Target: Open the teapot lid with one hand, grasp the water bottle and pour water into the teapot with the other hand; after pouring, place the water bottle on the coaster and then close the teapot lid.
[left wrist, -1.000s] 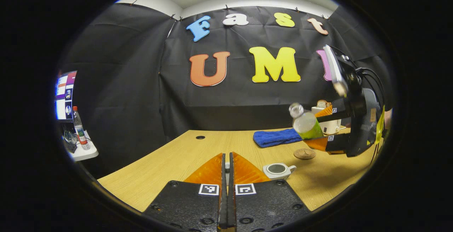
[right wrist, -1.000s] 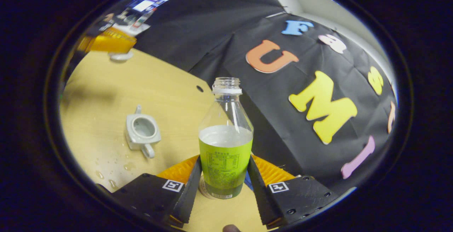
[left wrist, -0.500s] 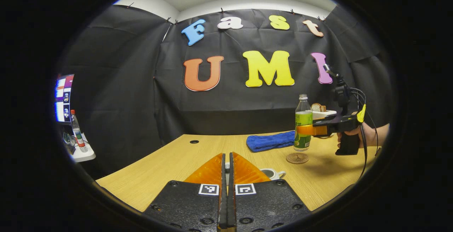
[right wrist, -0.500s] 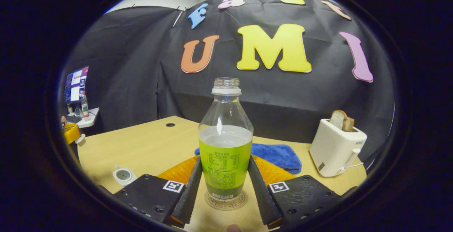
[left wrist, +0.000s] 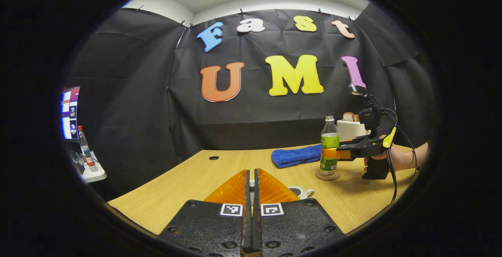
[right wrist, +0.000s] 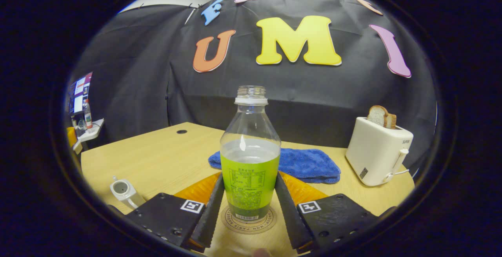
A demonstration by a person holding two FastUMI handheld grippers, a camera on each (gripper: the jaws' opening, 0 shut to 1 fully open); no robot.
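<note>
Left gripper: your jaws are clenched together with a small pale piece pinched at the tips; whether it is the lid, you cannot tell.
Teapot: open-topped, on the table at your left in the right gripper view; in the left gripper view it sits just beyond your fingertips.
Bottle: upright, uncapped, partly full, its base on the coaster.
Right gripper: both your fingers press the bottle's label.
Cloth: blue, behind the bottle.
Toaster: at the right, bread in its slot.
</note>
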